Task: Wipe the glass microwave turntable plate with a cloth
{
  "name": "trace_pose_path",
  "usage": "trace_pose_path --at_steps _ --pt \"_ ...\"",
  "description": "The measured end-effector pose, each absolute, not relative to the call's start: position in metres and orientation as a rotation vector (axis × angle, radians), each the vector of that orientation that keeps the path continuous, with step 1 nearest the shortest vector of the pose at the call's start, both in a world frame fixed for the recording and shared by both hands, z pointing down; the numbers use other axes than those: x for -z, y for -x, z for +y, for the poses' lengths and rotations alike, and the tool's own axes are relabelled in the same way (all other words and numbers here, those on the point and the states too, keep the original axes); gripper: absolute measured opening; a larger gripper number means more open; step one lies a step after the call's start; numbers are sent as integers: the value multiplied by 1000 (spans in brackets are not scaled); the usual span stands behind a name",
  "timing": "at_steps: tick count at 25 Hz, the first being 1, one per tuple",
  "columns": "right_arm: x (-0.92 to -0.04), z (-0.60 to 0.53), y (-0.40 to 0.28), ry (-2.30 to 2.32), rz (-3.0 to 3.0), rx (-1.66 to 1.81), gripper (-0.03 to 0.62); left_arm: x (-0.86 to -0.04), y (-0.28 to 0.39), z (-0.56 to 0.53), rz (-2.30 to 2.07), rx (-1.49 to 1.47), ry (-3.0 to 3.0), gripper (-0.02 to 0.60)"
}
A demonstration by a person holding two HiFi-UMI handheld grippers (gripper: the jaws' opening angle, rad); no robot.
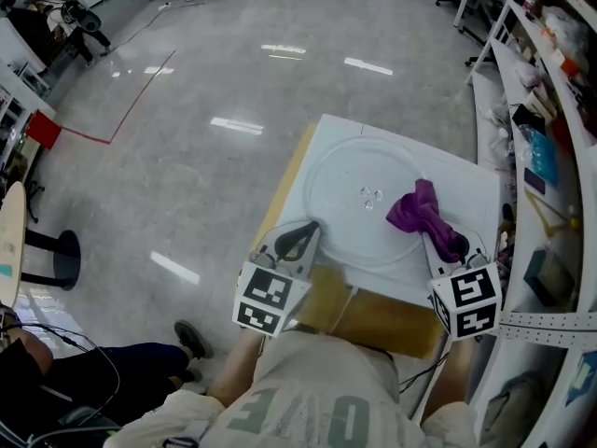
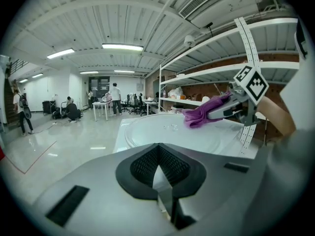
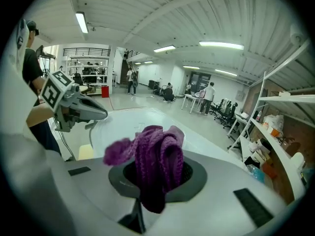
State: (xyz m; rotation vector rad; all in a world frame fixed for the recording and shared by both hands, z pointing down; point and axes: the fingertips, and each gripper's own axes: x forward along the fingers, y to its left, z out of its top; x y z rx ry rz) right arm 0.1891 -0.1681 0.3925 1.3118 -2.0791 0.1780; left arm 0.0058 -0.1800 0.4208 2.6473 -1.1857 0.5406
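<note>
My right claw (image 1: 448,243) is clamped on the purple cloth (image 1: 418,211) over the plate (image 1: 328,189), right edge. My left claw (image 1: 298,239) is closed and empty. Wiping's barely started, I think.

Most of the glass turntable plate (image 1: 345,189) lies open from above, with only the small hub bumps (image 1: 370,195) at its centre. The purple cloth (image 1: 422,211), clamped in the right hand-held gripper (image 1: 446,243), covers the right rim, and the left hand-held gripper (image 1: 308,231), jaws together, crowds the near-left rim. Bare floor (image 1: 187,138) leaves the left side of the tabletop (image 1: 462,180) free to approach, while the shelf rack (image 1: 550,147) stands close along the right edge and pinches that side.
</note>
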Motion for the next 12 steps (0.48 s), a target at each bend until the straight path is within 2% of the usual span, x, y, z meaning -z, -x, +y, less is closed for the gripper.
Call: trace_pose_path --at_steps 12 --pt "-395 -113 -136 -1147 -2195 -234 61 -420 -7 -180 -1194 -541 -2658 2"
